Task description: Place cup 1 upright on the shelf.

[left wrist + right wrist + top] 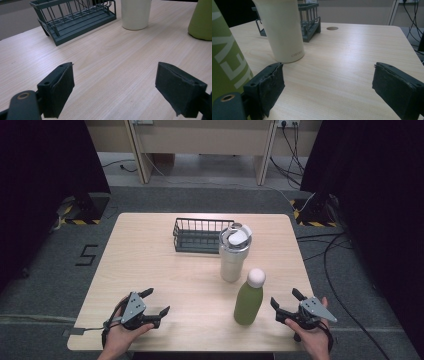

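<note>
- Near the table's [150,250] front edge, the left gripper [155,302] is resting wide open, gripping nothing.
- At the front right, the right gripper [284,301] is gaping too (nothing between its jaws), sitting just beside the green bottle [248,300].
- Behind the bottle, the white tumbler [234,252] is standing upright, next to the wire basket [196,235].

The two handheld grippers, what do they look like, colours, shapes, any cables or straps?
Both the left gripper and the right gripper are black, each with two blocky, flat-faced jaws and a grey three-cornered plate on top. A thin dark cable trails from the left one, and a dark band circles the right wrist.
</note>
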Demonstrator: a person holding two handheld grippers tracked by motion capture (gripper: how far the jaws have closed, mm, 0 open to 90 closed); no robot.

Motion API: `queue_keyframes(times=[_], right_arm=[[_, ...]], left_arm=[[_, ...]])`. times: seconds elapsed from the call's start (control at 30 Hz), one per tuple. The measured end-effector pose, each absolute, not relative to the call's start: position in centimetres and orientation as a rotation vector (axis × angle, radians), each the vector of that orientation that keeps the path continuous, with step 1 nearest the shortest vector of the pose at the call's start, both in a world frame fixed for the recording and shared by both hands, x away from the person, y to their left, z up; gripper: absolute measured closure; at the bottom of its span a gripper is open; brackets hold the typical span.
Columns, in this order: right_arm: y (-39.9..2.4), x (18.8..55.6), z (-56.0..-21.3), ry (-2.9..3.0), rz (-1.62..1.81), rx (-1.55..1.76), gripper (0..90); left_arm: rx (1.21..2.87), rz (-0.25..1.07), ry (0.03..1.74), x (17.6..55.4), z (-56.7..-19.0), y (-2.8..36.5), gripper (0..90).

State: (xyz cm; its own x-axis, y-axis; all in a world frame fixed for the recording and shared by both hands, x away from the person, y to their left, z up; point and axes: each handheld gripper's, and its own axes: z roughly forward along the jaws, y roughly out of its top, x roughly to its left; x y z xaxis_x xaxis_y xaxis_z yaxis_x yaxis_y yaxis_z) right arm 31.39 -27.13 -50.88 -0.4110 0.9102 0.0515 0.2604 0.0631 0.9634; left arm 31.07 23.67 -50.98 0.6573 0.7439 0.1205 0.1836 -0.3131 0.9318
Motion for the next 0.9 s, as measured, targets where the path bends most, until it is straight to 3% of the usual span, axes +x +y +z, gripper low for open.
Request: queue_keyframes(times=[0.13,0.43,0.9], right_arm=[[-26.9,32.1,-50.4,1.762,1.393,1.141,10.3],[-25.5,35.1,-48.5,1.821,1.433,1.042,0.9],[-23.8,40.3,-47.5,1.891,1.473,0.969,0.2]], left_arm=[[1.842,0.673,0.740,31.1,-51.1,23.6,14.9],[1.833,0.674,0.751,31.0,-51.1,23.8,14.9],[1.840,0.660,0.760,31.2,-51.4,23.8,14.9]])
